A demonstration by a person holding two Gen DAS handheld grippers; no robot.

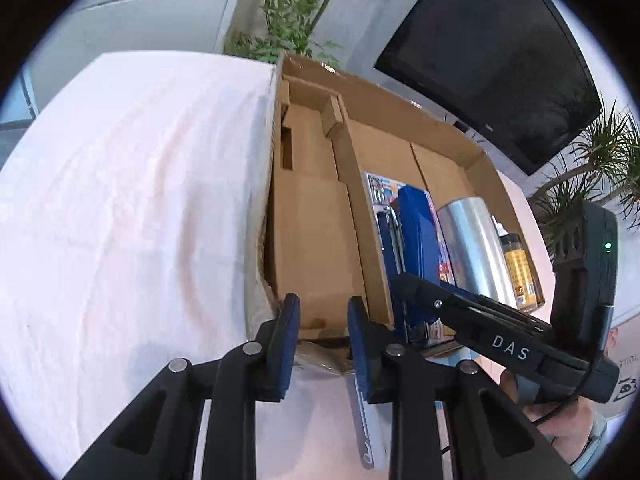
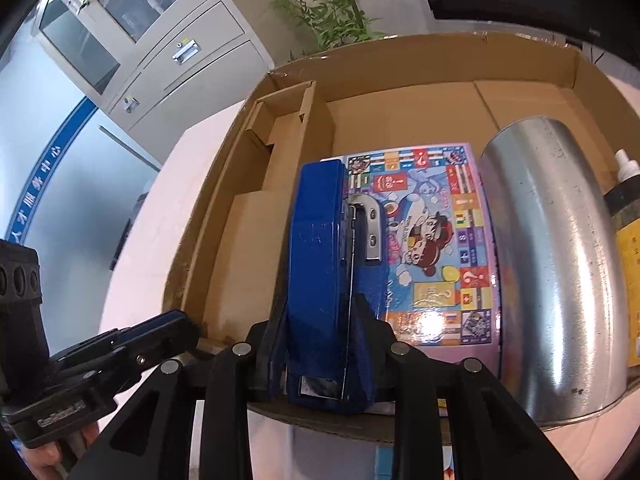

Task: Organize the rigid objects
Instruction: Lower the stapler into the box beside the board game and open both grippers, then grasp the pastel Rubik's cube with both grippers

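A blue stapler lies on its side on a colourful game box inside an open cardboard box. My right gripper is shut on the stapler's near end, one finger against each side. From the left wrist the stapler shows with the right gripper reaching in from the right. My left gripper hovers at the box's near edge over the empty left compartment, its fingers apart with nothing between them. The right wrist view shows it at lower left, outside the box.
A shiny metal cylinder and a yellow-labelled bottle lie right of the game box. A white cloth covers the table left of the box. A metal strip lies under my left gripper. A dark monitor and plants stand behind.
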